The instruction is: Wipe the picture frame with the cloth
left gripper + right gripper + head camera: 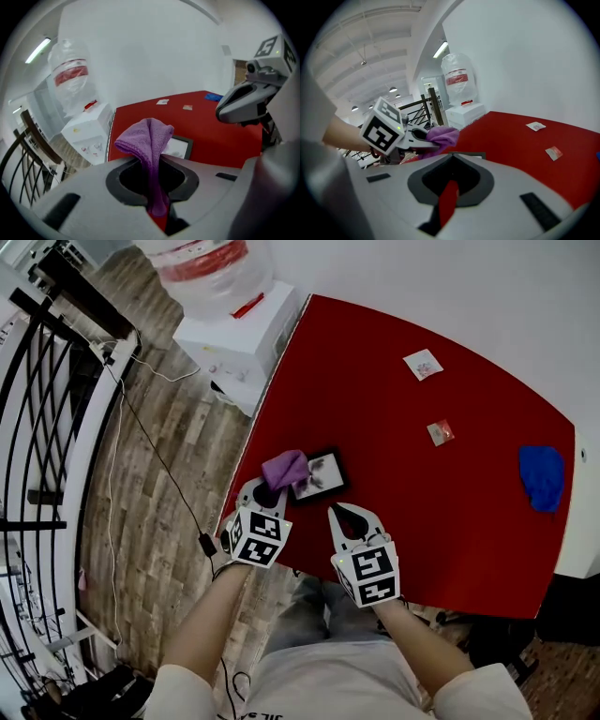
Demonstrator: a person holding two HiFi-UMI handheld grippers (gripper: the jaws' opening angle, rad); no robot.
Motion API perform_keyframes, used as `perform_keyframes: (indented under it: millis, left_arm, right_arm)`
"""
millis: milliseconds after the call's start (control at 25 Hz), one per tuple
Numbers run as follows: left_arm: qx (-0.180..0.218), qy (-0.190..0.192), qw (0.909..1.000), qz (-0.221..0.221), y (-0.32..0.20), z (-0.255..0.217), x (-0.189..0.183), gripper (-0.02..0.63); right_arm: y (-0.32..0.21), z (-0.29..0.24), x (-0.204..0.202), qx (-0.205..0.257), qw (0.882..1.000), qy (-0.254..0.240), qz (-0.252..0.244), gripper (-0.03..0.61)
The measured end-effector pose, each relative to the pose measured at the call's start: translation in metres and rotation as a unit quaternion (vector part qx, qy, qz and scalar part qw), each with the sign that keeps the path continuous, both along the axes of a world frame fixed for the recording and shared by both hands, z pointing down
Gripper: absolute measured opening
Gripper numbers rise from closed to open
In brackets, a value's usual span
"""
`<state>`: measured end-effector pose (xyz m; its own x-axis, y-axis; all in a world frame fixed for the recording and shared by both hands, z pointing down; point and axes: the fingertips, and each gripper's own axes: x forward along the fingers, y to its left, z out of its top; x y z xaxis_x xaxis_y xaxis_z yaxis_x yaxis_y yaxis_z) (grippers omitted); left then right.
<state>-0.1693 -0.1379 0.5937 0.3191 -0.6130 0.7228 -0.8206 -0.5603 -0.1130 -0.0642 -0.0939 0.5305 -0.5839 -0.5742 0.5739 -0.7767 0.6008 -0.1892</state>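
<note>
Left gripper [266, 493] is clamped on a bunched purple microfibre cloth [285, 468]. The small black-rimmed picture frame [323, 476] lies flat on the red table [441, 512], just ahead-right of those jaws, with the cloth over its left end. Right gripper [353, 515] has jaws together, empty, near the frame's front edge. Left is nearer.

Frame [319, 476] lies on the table [422, 549] near its near-left edge. Cloth [284, 468], clamped between the left gripper's [265, 489] jaws, sits over the frame's left end. Right gripper [343, 513] is just right of the frame, nearer the person. Two packets [423, 364] [441, 432] lie farther back, and a bundle [543, 476] at the right edge. Dispenser [239, 334] stands off the far-left corner.
</note>
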Motion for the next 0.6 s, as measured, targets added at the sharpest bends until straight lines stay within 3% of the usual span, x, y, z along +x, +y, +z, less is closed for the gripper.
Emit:
perform_keyframes:
  millis: [240,600]
  left_arm:
    - [-0.024,-0.109,0.9894,0.093,-0.030,0.034,-0.002,0.057]
    - [-0.077,-0.122,0.9765,0.160,-0.036,0.057,0.015,0.057]
  right_arm:
    - [-0.002,0.007,0.004,-0.009,1.000,-0.006,0.011,0.003]
    - [0.000,0.012,0.006,-0.019,1.000,-0.013,0.018,0.003]
